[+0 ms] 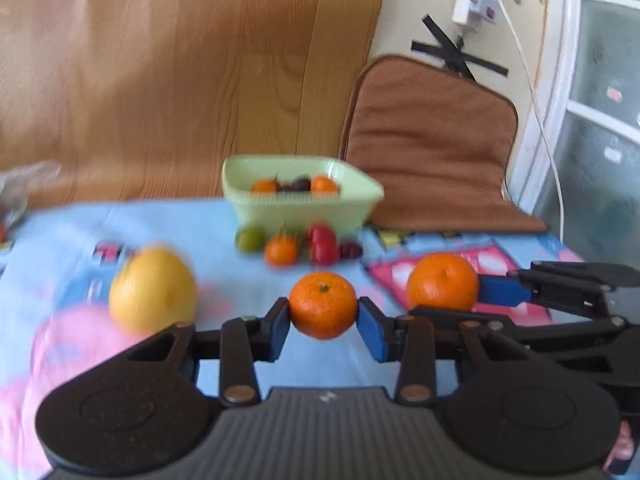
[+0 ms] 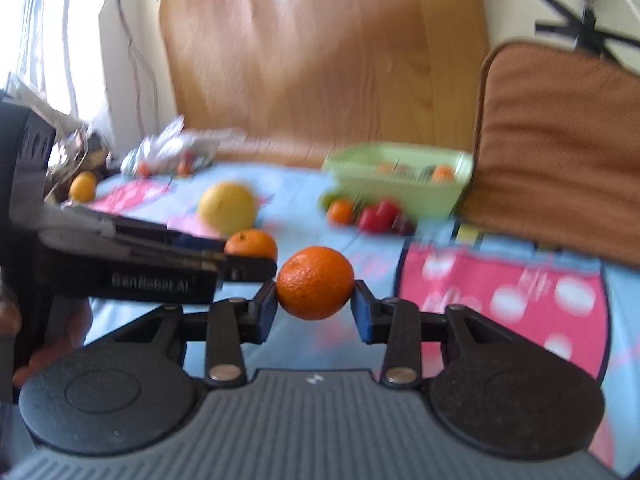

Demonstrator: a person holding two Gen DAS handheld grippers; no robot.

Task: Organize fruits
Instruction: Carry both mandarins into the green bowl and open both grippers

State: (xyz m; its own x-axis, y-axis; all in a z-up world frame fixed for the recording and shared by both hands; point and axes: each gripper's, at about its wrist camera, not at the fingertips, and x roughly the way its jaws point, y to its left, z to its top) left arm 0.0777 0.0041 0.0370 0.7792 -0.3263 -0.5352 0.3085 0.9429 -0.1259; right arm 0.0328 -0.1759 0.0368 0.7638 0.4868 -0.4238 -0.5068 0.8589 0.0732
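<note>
My left gripper [image 1: 323, 312] is shut on a tangerine [image 1: 323, 305] and holds it above the tablecloth. My right gripper [image 2: 315, 300] is shut on another tangerine [image 2: 315, 282]; it also shows in the left wrist view [image 1: 442, 282], to the right of the first. The left gripper's tangerine shows in the right wrist view [image 2: 251, 243], at the left. A light green basket [image 1: 300, 208] at the back holds several small tomatoes. A yellow lemon [image 1: 153, 290] lies at the left. Small tomatoes [image 1: 322, 245] and a green one [image 1: 249, 239] lie in front of the basket.
A brown cushion [image 1: 432, 148] leans behind the table at the right. A wooden board [image 1: 180, 72] stands behind. In the right wrist view a plastic bag [image 2: 172, 148] and a small orange fruit [image 2: 83, 187] sit at the far left. The tablecloth [image 1: 224, 224] is blue and pink.
</note>
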